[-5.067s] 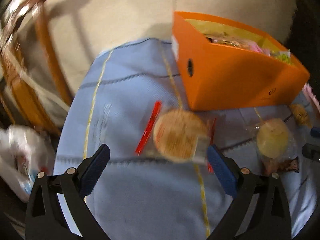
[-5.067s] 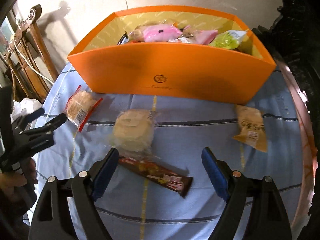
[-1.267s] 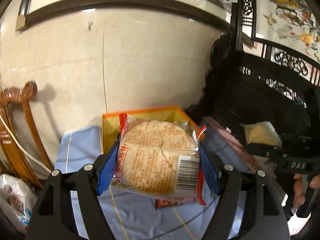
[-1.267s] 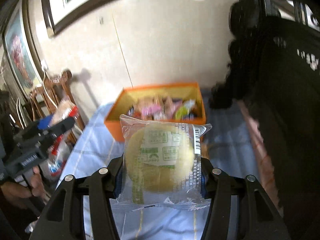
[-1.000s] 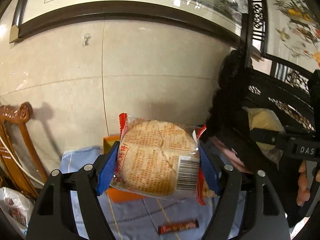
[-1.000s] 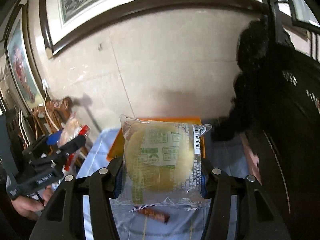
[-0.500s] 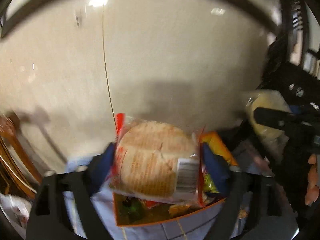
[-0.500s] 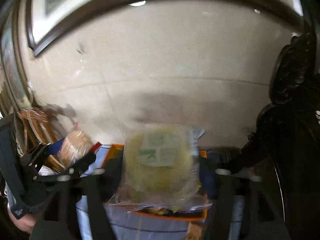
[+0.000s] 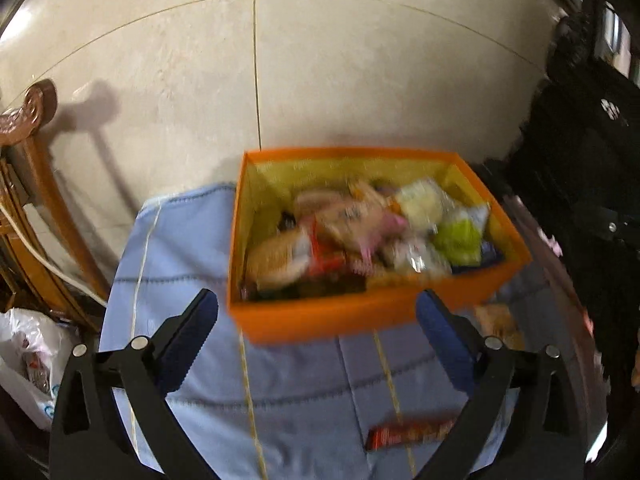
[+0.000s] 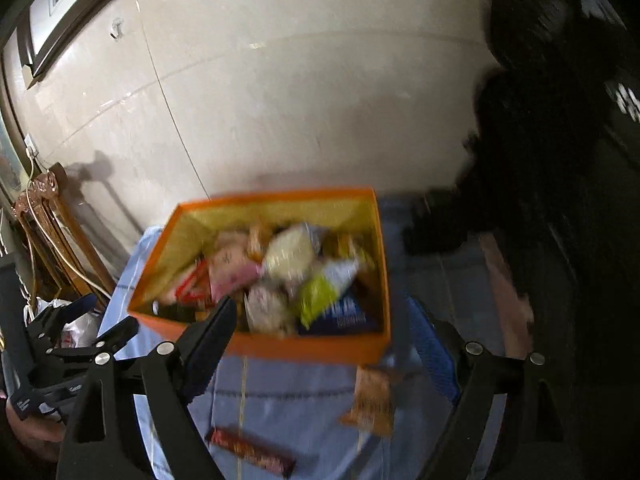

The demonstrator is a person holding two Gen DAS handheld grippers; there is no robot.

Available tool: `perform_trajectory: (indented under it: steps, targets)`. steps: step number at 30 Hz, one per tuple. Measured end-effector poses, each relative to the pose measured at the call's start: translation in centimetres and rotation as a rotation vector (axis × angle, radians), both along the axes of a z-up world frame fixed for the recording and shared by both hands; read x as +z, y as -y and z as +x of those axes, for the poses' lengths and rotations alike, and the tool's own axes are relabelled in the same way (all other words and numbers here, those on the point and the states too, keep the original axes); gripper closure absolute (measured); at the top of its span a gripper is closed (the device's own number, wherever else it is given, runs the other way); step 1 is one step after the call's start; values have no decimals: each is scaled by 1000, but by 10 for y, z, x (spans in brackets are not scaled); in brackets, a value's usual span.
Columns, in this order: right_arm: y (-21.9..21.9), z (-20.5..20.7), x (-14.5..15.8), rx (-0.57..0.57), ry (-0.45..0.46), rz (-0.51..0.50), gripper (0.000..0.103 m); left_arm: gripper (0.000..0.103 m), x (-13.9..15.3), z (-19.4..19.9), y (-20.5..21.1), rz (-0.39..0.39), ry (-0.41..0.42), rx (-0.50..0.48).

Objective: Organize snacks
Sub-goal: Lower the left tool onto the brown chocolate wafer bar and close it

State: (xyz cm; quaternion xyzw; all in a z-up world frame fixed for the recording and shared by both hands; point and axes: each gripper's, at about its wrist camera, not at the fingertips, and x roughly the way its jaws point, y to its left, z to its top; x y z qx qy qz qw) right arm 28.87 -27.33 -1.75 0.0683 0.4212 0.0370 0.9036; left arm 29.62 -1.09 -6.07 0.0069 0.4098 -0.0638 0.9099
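snacks [image 9: 360,236] in box: motion-blurred

I see the bench [image 9: 304,392] covered with a blue cloth [image 9: 180,240]. On the cloth stand an orange box [image 9: 360,316] full of snacks, a brown bar [image 10: 250,450] and an orange packet [image 10: 370,402] near the box.

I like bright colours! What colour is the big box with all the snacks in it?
Orange outside, yellow inside. The box shows best in the left wrist view.
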Motion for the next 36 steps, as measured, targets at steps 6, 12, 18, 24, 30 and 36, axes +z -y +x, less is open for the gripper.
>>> perform_trajectory:
  steps: [6,12,18,24,30,36]
  targets:
    - [3,-54,-32,-27,-49,-2,17,5,-29,-62,11,25,-46,-66]
    - [14,-84,-58,-72,-123,-6,17,5,-67,-95,36,5,-114,-92]
    - [23,-98,-80,-95,-209,-73,17,5,-107,-98,68,-15,-121,-115]
    - [28,-95,-98,-74,-263,-121,17,5,-143,-87,107,30,-118,-172]
    - [36,-79,-112,-72,-284,-101,17,5,-163,-78,123,101,-130,-200]
    - [38,-59,-129,-76,-311,-61,17,5,-168,-74,129,119,-87,-227]
